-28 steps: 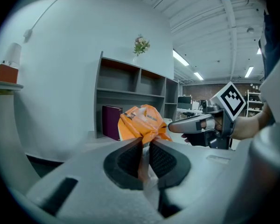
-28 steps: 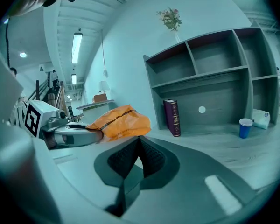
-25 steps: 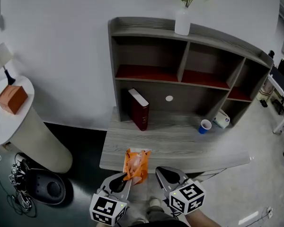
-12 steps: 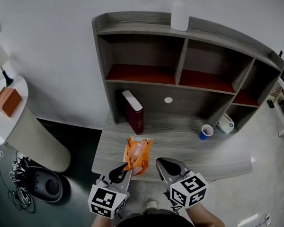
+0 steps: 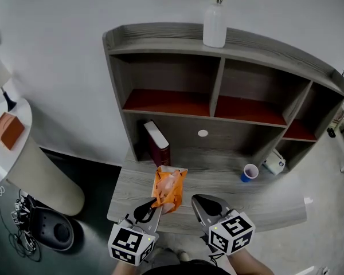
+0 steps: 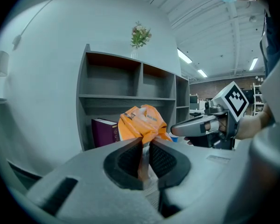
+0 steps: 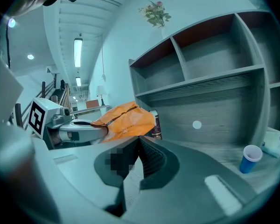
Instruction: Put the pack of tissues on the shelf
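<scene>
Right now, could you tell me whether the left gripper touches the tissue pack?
Touching: in the left gripper view, the left gripper pinches the tissue pack between its jaws.

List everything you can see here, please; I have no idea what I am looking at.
shelf: one, grey with red boards, against the wall
desk: one, grey, under the shelf
vase: one, white, holding flowers, on top of the shelf
book: one, dark red, standing at the lower left of the shelf
cup: one, blue, on the desk at right
pack of tissues: one, orange, over the desk's front
side table: one, white, far left
box: one, orange-brown, on the side table
left gripper: grey, shut on the pack of tissues
right gripper: grey, shut, empty
</scene>
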Demonstrator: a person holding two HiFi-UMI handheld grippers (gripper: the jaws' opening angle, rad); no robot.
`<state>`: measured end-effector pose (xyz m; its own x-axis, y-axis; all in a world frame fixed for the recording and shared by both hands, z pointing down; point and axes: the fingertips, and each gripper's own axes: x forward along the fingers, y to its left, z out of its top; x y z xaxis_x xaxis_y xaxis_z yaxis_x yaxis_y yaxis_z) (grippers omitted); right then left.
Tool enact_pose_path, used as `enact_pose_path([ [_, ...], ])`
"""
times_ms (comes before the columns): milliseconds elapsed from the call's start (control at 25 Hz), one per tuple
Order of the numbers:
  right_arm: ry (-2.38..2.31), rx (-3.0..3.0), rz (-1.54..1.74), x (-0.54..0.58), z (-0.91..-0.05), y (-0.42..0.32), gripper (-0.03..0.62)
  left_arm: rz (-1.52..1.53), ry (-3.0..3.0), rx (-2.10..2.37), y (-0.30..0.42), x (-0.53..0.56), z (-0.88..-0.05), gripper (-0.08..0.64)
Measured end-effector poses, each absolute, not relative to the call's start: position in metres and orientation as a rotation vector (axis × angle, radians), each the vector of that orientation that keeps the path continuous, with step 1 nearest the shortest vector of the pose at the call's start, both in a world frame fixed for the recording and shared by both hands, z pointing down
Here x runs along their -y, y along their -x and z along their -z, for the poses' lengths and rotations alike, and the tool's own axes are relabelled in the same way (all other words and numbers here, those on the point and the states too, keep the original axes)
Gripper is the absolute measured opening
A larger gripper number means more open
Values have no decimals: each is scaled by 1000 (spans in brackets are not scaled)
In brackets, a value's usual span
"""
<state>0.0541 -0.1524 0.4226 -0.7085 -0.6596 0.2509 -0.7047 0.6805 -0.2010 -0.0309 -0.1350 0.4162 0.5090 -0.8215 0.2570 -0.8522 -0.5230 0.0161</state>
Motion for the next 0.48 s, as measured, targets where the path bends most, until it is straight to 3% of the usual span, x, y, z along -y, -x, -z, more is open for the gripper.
enact_pose_path([
  [480,-1153,2742,-407,200,-402,-47,2,-256,-2676,1406,36,189,-380,5],
])
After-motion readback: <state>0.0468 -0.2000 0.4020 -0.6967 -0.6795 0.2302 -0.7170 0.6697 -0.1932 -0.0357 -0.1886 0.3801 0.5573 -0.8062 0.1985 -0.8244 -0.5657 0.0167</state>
